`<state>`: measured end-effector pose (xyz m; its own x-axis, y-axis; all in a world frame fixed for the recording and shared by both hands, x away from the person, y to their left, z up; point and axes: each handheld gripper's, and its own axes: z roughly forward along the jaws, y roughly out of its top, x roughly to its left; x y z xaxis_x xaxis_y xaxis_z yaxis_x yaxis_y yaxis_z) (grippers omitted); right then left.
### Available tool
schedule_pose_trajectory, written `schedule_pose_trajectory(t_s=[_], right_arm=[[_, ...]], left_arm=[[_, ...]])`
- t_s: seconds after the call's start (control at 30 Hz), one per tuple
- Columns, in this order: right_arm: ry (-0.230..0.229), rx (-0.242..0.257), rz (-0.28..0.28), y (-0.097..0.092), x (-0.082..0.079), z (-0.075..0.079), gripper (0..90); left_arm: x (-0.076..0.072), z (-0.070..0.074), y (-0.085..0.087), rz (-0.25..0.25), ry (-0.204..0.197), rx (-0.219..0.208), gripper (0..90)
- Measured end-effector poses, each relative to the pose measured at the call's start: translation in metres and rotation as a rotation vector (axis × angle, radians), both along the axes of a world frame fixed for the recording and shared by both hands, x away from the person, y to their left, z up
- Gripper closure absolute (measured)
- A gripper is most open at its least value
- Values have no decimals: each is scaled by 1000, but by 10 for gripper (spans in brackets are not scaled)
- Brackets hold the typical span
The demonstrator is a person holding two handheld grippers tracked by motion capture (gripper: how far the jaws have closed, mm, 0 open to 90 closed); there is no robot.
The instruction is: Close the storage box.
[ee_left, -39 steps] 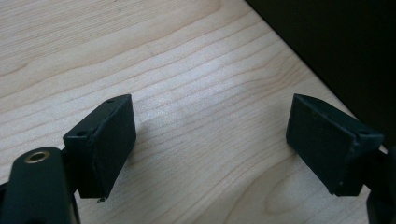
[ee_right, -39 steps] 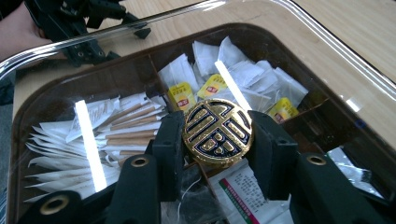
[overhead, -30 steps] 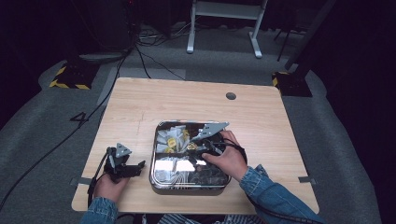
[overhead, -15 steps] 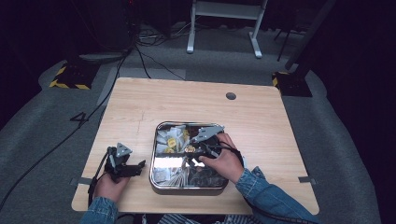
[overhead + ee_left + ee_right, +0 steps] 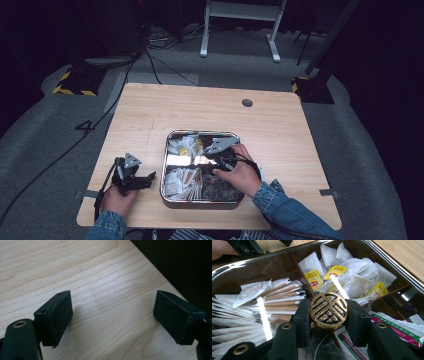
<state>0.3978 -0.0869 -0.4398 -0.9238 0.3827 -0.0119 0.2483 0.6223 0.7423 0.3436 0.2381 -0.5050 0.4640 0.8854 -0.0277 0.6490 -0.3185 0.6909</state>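
High view: you see the table from above your own side, facing forward and down, far enough back to take in the whole top, the floor beyond and both your forearms.
Left gripper view: you look along the left gripper from very close; it points down at bare wood by the table's edge.
Right gripper view: you look along the right gripper, close over the metal tray.
Shared: the tray shows in the high view too; your left gripper shows beyond the tray's rim in the right gripper view.
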Motion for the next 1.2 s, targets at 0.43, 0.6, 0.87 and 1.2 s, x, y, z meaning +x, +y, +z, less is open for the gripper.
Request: schedule_pose_trajectory(t_s=[0.43, 0.6, 0.87, 1.2], right_arm=[[18, 83, -5, -4, 5, 9, 452], [11, 116, -13, -13, 7, 21, 438], [-21, 153, -46, -41, 9, 45, 429], [-40, 177, -127, -84, 13, 58, 423]], left_arm=[[0, 0, 0, 0, 0, -1, 163], [0, 0, 0, 1, 0, 0, 164], [-6, 0, 5, -10, -2, 0, 166], [-5, 0, 5, -9, -1, -6, 164]])
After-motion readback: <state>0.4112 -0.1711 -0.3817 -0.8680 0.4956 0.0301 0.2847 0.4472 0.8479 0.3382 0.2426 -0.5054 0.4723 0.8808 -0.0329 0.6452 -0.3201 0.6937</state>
